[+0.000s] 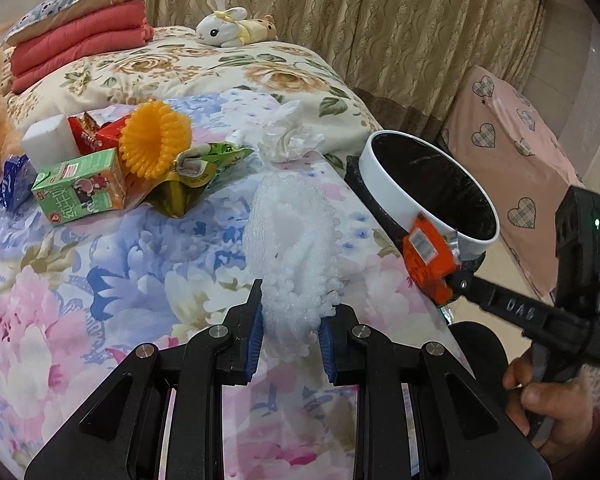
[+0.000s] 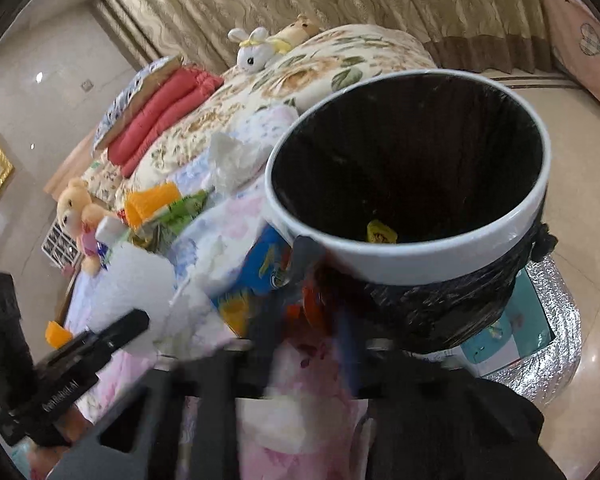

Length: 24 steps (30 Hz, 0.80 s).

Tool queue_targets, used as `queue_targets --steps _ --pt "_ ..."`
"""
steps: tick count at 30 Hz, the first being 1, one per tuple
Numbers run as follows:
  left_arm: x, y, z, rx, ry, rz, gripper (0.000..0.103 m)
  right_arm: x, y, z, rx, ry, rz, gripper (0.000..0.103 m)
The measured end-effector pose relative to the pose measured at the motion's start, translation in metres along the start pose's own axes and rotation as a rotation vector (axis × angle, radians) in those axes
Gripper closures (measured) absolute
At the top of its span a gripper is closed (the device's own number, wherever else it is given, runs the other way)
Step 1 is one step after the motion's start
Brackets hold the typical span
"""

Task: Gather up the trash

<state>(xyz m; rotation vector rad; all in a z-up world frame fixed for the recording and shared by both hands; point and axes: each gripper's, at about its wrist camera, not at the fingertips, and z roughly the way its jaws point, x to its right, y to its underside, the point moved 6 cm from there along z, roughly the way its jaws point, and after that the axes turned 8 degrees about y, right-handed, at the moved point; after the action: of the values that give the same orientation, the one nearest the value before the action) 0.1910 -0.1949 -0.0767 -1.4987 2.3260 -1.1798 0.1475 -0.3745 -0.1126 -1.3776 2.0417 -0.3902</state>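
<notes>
Nearest: left gripper [image 1: 291,322], blue pads pinched on the lower end of a white crumpled bubble-wrap sheet [image 1: 296,240]. Jaws nearly closed, wrap bunched between them. The sheet runs away from the gripper over the floral bedspread [image 1: 100,280], long axis roughly along the fingers, free end pointing up-bed, leaning a little toward the bin.

Just right of it, at the bed edge: right gripper [image 1: 446,280], jaws close to shut on a crumpled orange foil snack wrapper [image 1: 426,256]. Wrapper's long axis follows the gripper's fingers, upper end touching the outside of the white band of the white-rimmed round trash bin with black liner [image 2: 400,248]. It is against the near wall, not over the opening. In the right wrist view the jaws are motion-blurred; grip detail unreadable there.

Key relation: bin mouth lies up and beyond the right gripper, tilted toward it. My read: wrapper must clear the rim before release; releasing here likely drops it beside the bin. Right hand is nearer the bin; left must cross rightward with the bubble wrap.

Farther up-bed: a pile with a green drink carton [image 1: 80,188], an orange ribbed plastic ring [image 1: 156,144], a green foil pouch [image 1: 196,176] and a crumpled white tissue [image 1: 288,140]. All well apart from both grippers.
</notes>
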Motion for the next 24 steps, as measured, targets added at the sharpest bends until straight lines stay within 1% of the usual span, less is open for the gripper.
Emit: queue_targets --steps 3,6,13,18,24 --pt "-0.002 0.000 -0.002 0.004 0.002 -0.005 0.081 -0.007 0.002 -0.006 0.027 0.006 -0.029 0.097" --pt "-0.002 0.000 -0.005 0.007 0.008 -0.004 0.081 -0.015 0.000 -0.015 0.053 0.003 -0.055 0.098" --pt "0.011 -0.009 -0.008 0.019 0.031 0.026 0.081 -0.014 -0.020 -0.040 0.109 -0.019 -0.046 0.098" --pt "0.027 -0.019 -0.002 0.015 0.053 0.054 0.081 0.004 -0.035 -0.047 0.128 0.003 -0.023 0.098" --pt "0.053 -0.033 0.012 0.002 0.087 0.103 0.081 0.028 -0.051 -0.046 0.127 0.028 0.007 0.098"
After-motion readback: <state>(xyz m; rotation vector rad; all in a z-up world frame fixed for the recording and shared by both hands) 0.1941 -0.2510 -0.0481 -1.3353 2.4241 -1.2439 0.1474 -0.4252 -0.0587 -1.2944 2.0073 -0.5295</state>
